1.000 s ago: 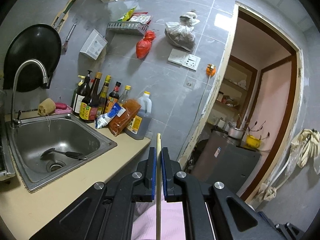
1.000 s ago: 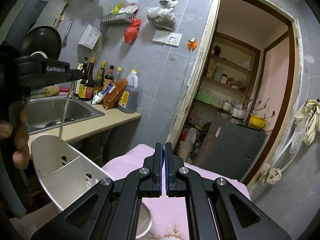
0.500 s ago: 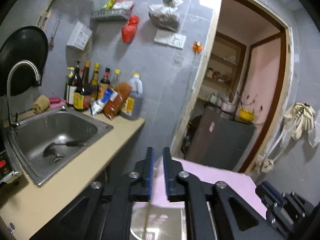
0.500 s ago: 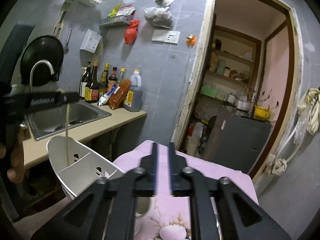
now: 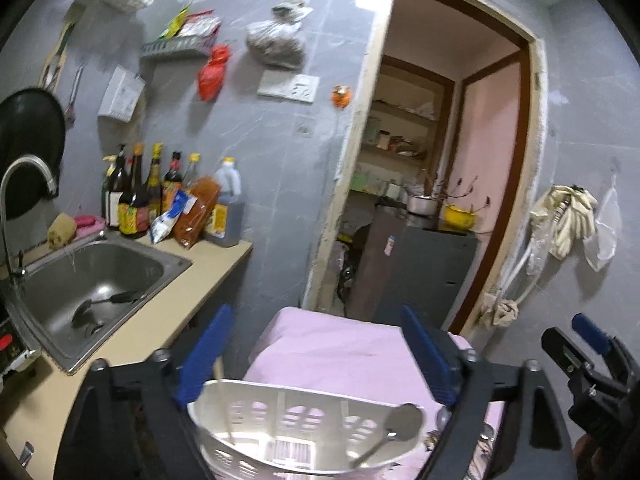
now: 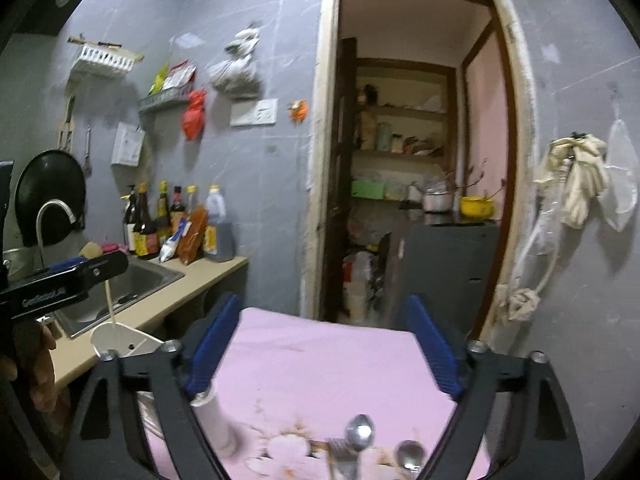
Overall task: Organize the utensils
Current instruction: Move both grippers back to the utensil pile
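A white slotted utensil caddy (image 5: 304,428) stands on the pink-clothed table right under my left gripper (image 5: 316,356), whose jaws are wide open and empty. A wooden chopstick (image 5: 224,404) leans in the caddy's left side and a metal spoon (image 5: 394,428) leans in its right. My right gripper (image 6: 320,352) is wide open and empty above the pink cloth (image 6: 320,364). Two spoons (image 6: 360,438) and a fork (image 6: 340,456) lie on the cloth near its front edge. The caddy (image 6: 120,340) and chopstick (image 6: 110,304) also show at the left of the right wrist view.
A steel sink (image 5: 92,276) with a ladle in it sits in the beige counter (image 5: 132,344) at the left, with sauce bottles (image 5: 160,196) behind. A white roll (image 6: 216,424) lies on the cloth. An open doorway (image 5: 432,184) lies ahead.
My left gripper opened and let go of the chopstick, which now stands in the caddy. My right gripper also opened wide. Both views have tipped down toward the table.
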